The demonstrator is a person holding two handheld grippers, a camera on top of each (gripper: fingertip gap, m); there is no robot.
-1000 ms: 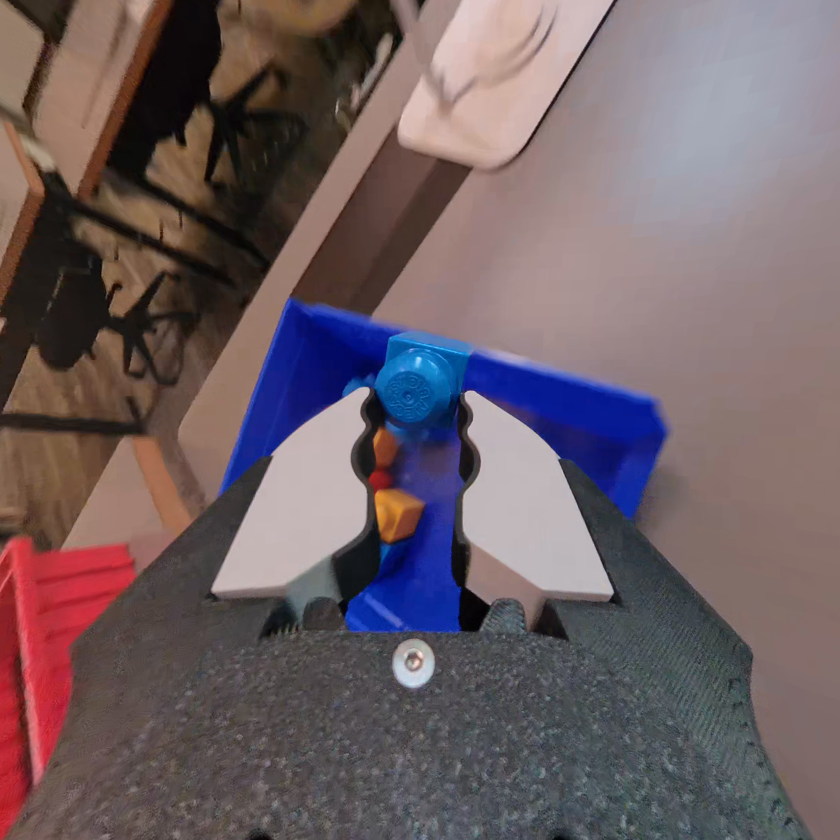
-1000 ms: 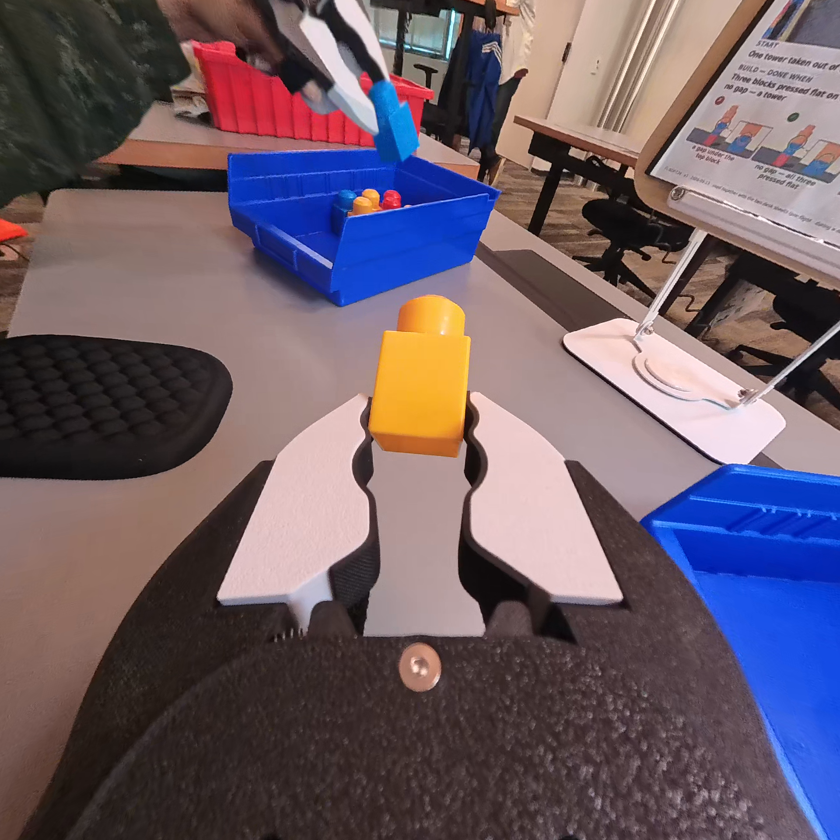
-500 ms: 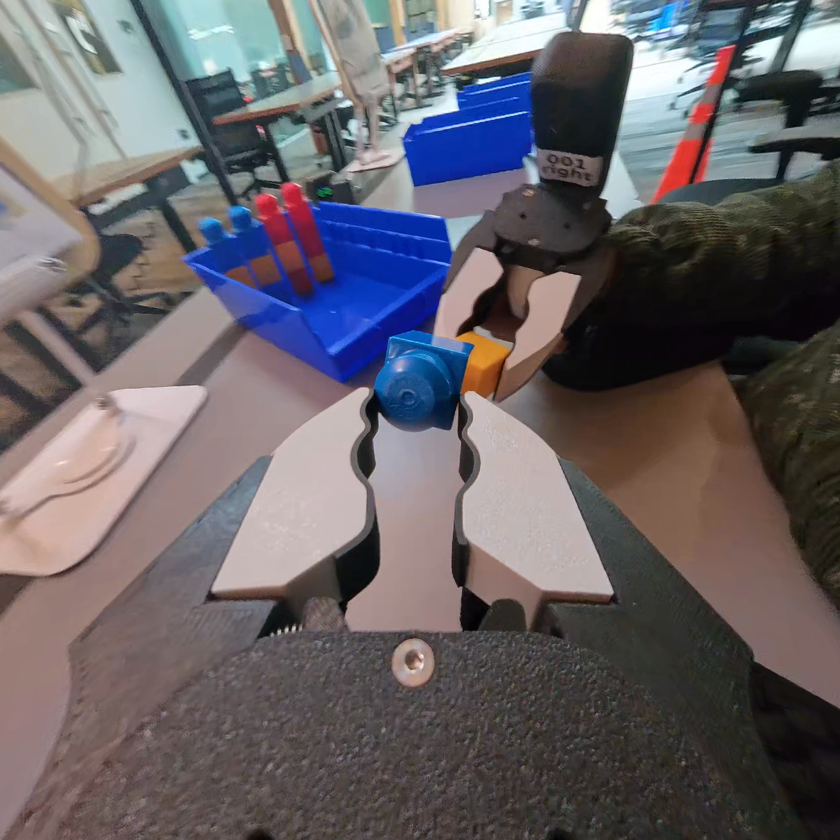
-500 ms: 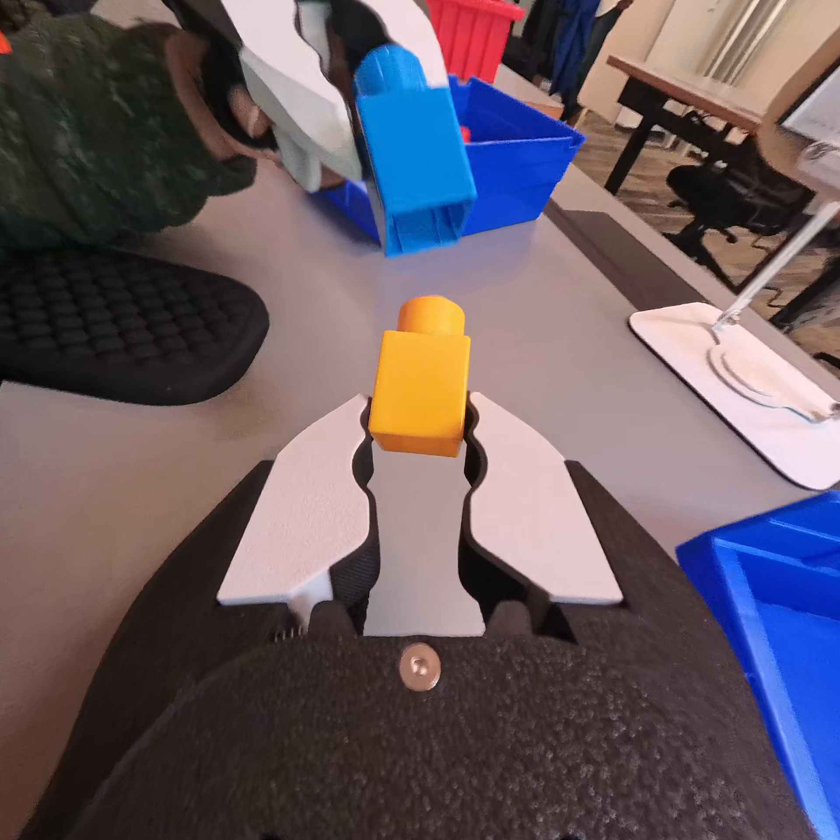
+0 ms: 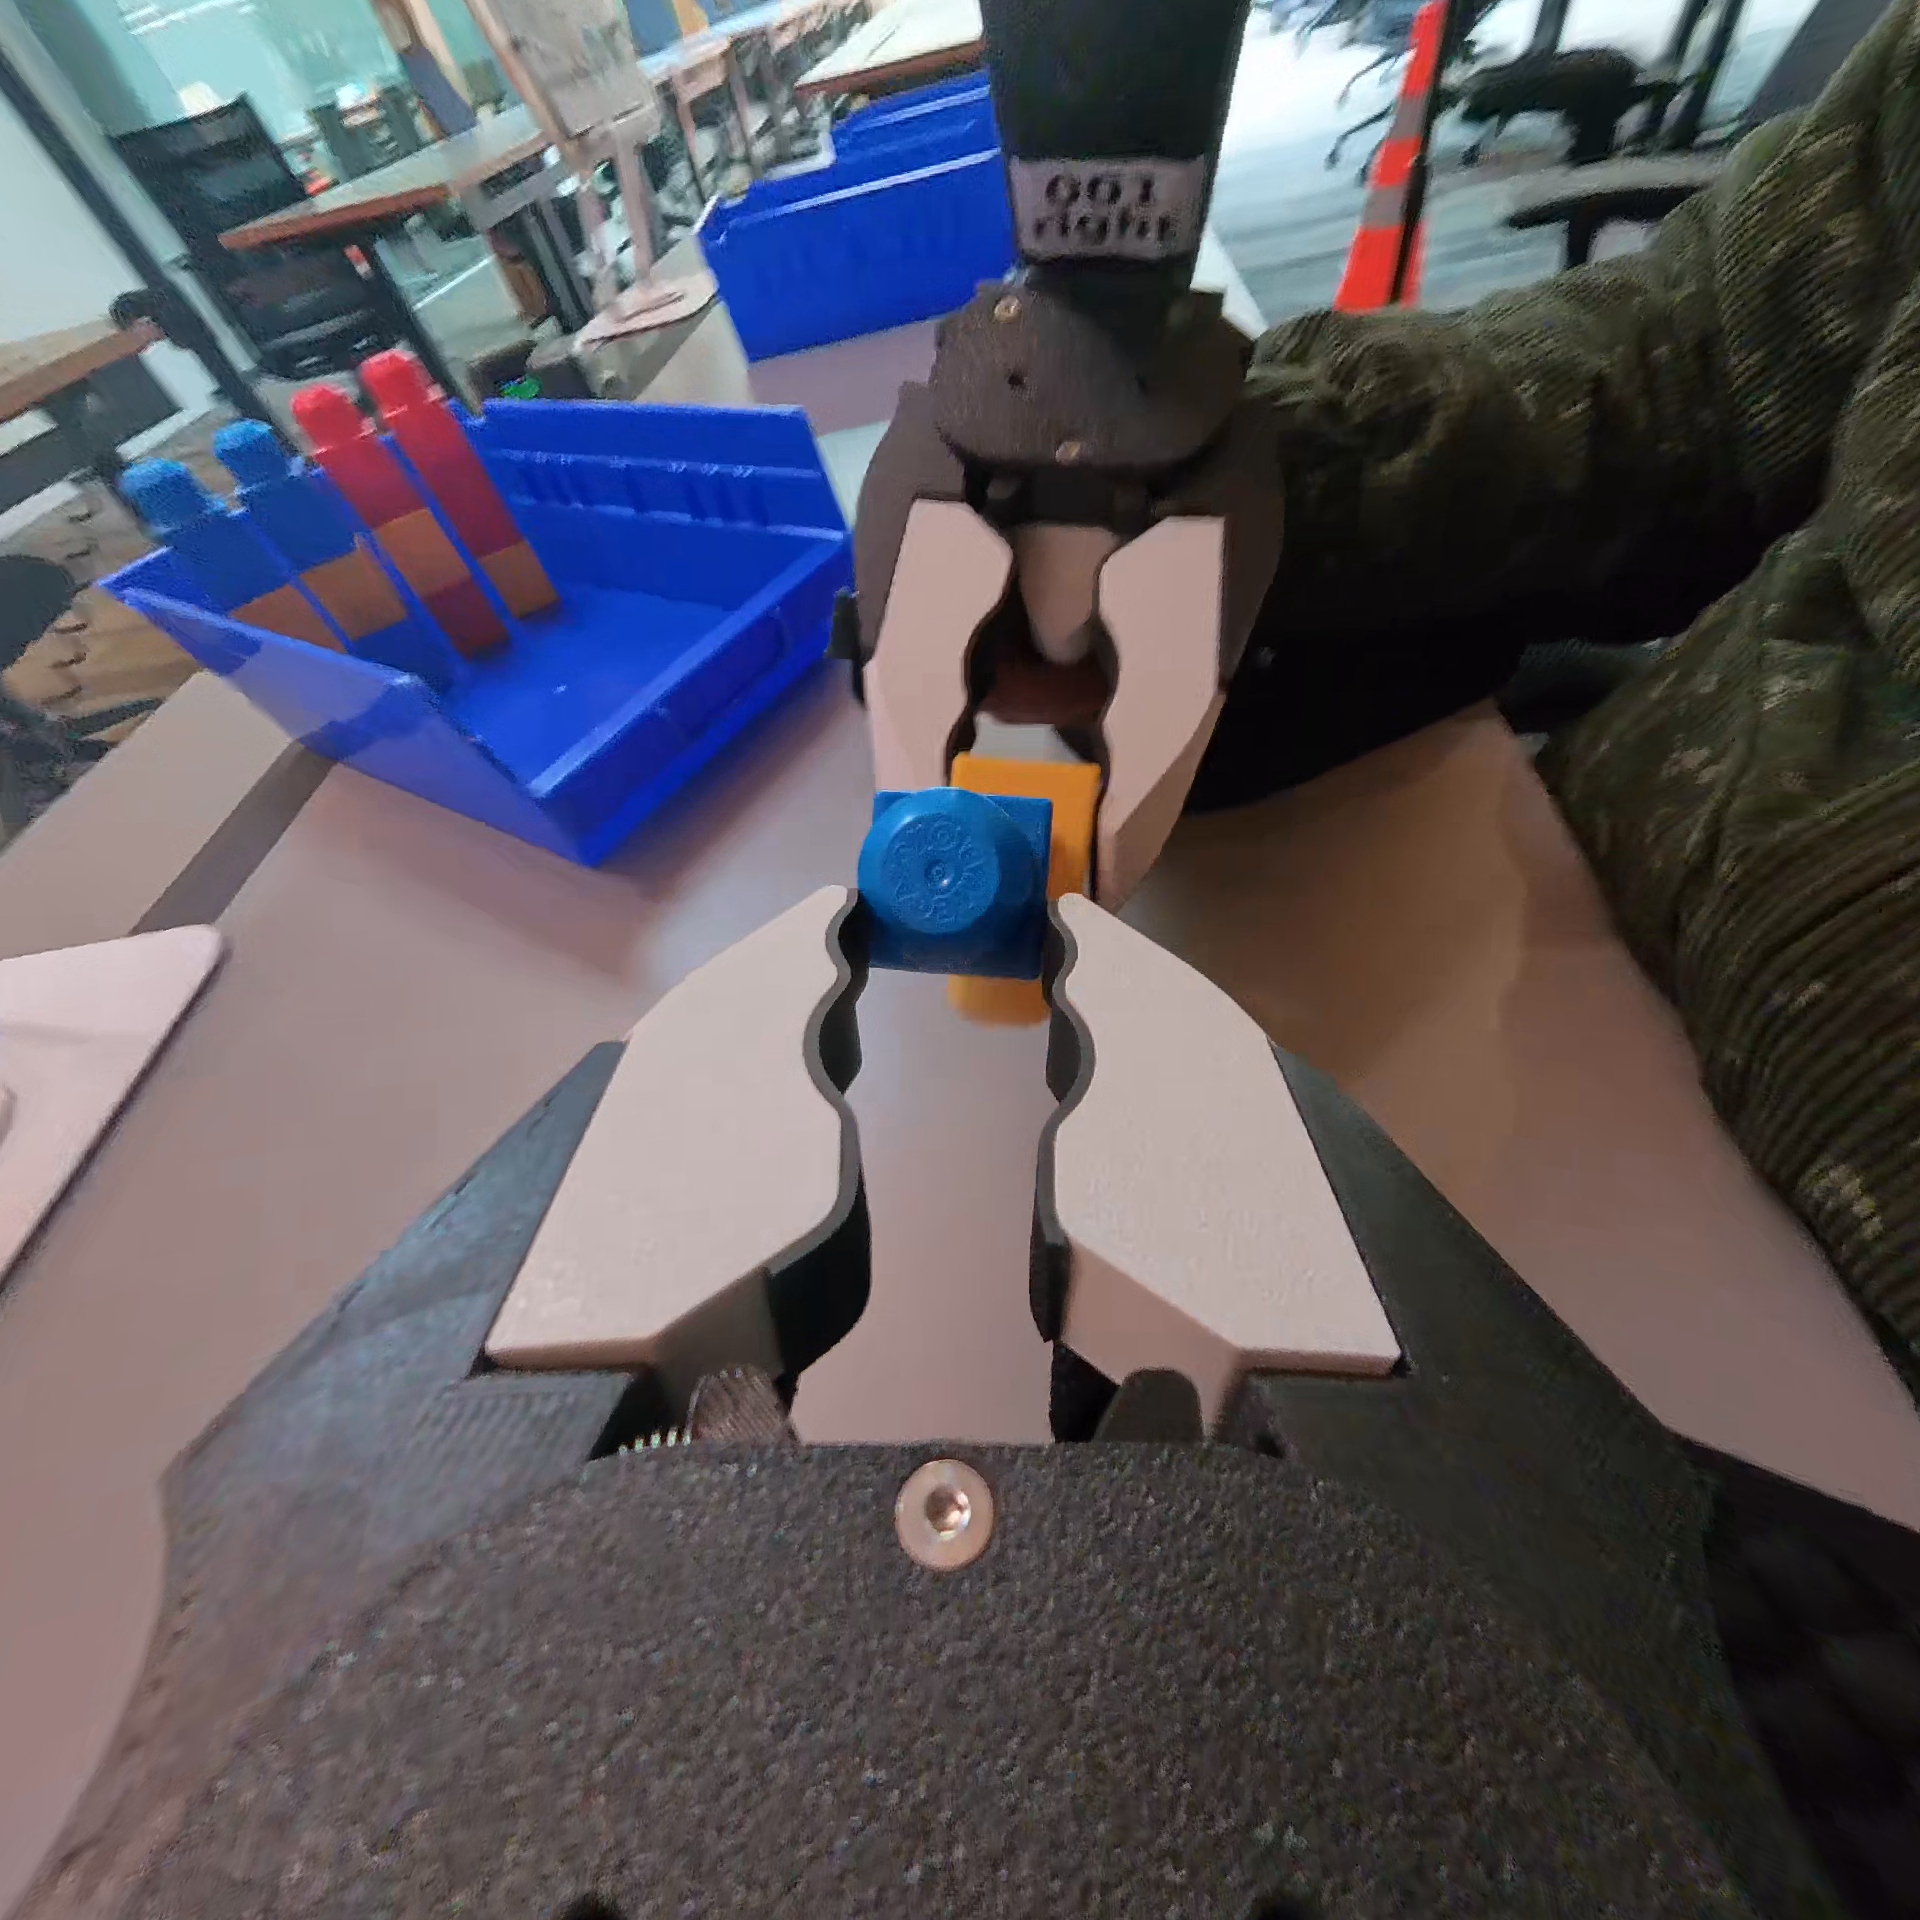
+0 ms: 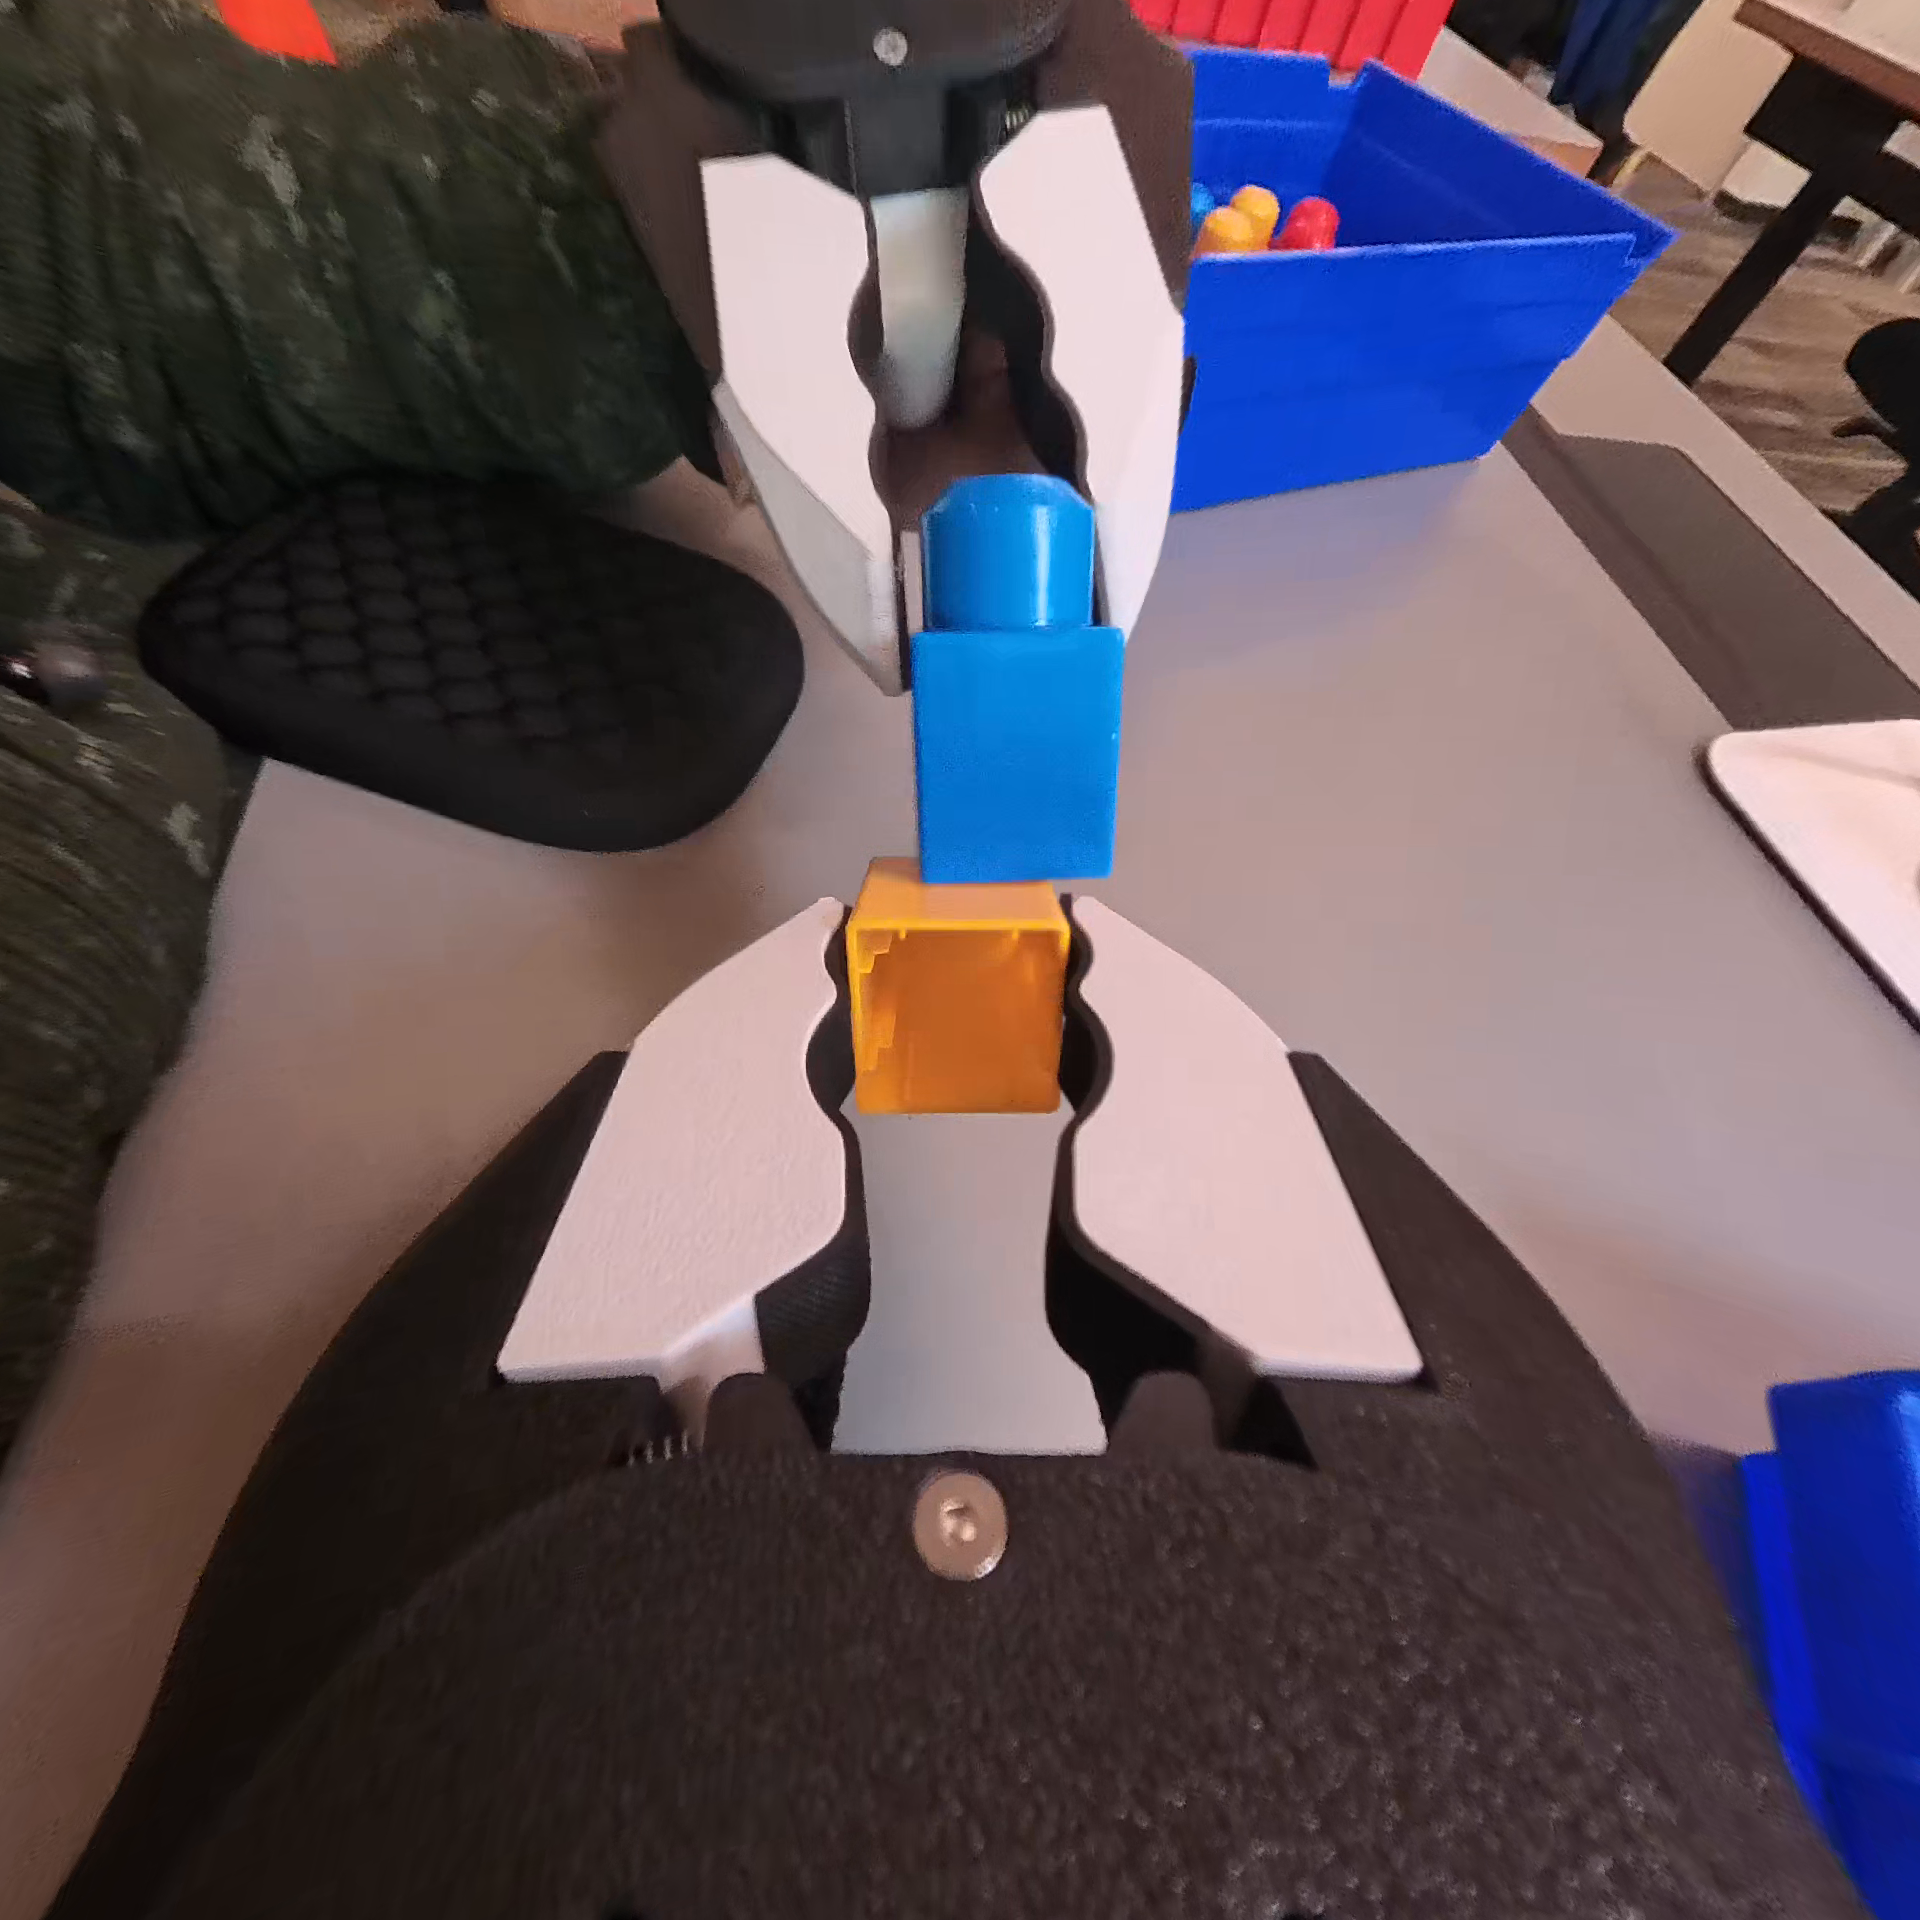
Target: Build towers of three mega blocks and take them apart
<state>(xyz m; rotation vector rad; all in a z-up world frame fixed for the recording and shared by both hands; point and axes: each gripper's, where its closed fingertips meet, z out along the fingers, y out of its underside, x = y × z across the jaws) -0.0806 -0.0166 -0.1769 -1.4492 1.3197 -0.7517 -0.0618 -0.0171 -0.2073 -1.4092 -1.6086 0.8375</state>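
My left gripper [image 5: 951, 914] is shut on a blue mega block [image 5: 940, 883], with its stud end facing the left wrist camera. My right gripper [image 6: 956, 925] is shut on a yellow mega block [image 6: 956, 1008], with its hollow underside facing the right wrist camera. In the right wrist view the blue block [image 6: 1013, 758] meets the far end of the yellow block, set slightly to the right, and the left gripper [image 6: 1003, 634] grips it at its stud end. In the left wrist view the yellow block [image 5: 1023, 795] sits right behind the blue one, in the right gripper [image 5: 1023, 821]. The yellow block's stud is hidden.
A blue bin [image 5: 665, 665] with several finished towers [image 5: 416, 520] stands at the left. Another blue bin [image 6: 1403, 343] holds loose blocks [image 6: 1257, 223]. A black mat [image 6: 468, 665], a white stand base [image 6: 1829, 831] and a third blue bin [image 6: 1849, 1558] lie on the grey table [image 6: 1351, 935]. Green sleeves flank both grippers. Across from one pair of fingers to the other is roughly 4 cm.
My left gripper has carried the blue block from the bin to the yellow block until the two meet. My right gripper has tipped, so the yellow block's hollow underside now faces its camera.
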